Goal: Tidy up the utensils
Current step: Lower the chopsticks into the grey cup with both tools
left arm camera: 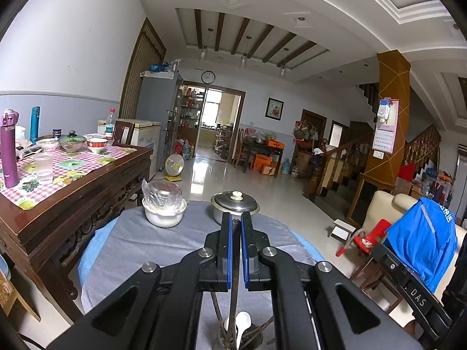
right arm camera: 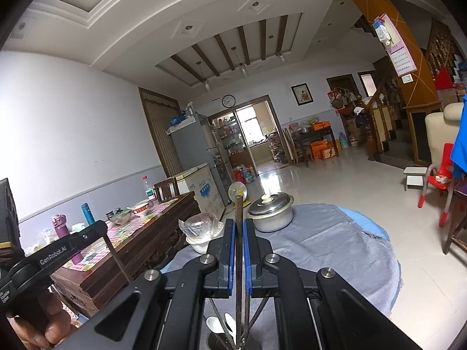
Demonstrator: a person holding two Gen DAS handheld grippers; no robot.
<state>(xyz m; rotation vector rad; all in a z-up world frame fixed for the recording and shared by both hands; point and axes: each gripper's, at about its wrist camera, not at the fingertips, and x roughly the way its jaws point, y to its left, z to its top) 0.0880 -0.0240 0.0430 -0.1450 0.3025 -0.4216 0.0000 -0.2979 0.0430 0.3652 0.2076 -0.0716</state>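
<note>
Right under my cameras the utensil holder (right arm camera: 230, 338) sits at the near edge of the surface (right arm camera: 335, 239), my right gripper (right arm camera: 239, 233) jaws clamped on a chopstick (right arm camera: 238, 218), my left gripper (left arm camera: 236, 227) jaws nearly together on another, so next I think I lower both in slowly.

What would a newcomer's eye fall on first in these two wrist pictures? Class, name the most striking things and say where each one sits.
First, the right tongs, low in the centre of the view, shut on a dark chopstick standing upright between the blue pads. Beyond them, on the grey cloth of the round table, sits a steel pot with a lid, with a plastic-covered white bowl to its left. Below the left tongs, a utensil holder holds a white spoon and more chopsticks.
</note>
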